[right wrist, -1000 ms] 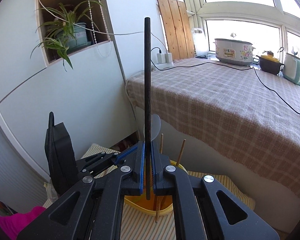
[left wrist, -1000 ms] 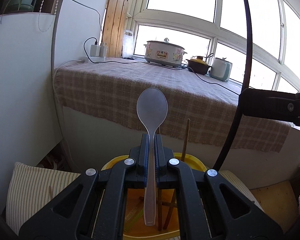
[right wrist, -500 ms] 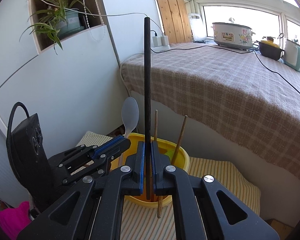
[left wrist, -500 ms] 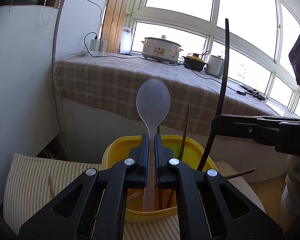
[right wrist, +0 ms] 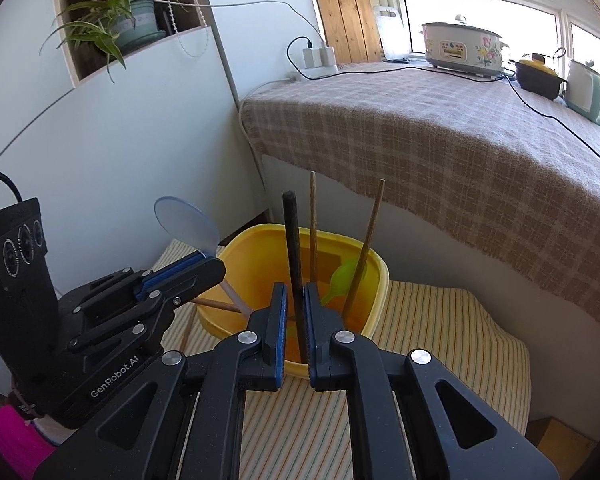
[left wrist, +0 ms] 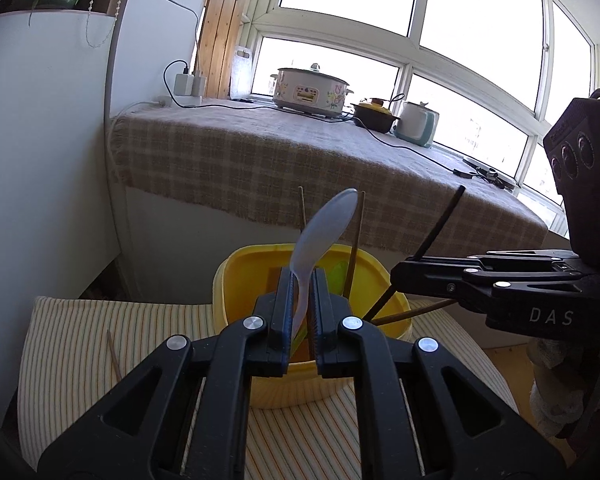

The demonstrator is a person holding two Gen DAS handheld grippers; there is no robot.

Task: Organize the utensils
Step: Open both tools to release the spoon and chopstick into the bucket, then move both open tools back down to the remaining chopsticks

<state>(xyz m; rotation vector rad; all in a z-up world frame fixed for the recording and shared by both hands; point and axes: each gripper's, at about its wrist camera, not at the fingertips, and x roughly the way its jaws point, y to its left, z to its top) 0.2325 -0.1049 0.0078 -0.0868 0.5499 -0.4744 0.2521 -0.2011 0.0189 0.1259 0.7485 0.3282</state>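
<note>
spoon [left wrist: 324, 232] between opening left gripper [left wrist: 300, 304] jaws, tilted over tub [left wrist: 236, 280] rim | black chopstick [right wrist: 294, 264] loose between opening right gripper [right wrist: 295, 320] jaws, tip in tub | green spoon [right wrist: 342, 278] clear in right view only | stray stick [left wrist: 114, 356] on striped cloth [left wrist: 80, 344], left view only

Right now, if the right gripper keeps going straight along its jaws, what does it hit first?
Probably the yellow tub: the right gripper points down into its opening, jaws opening around the black stick. Wooden chopsticks and a green spoon lie ahead; depth is unclear.
</note>
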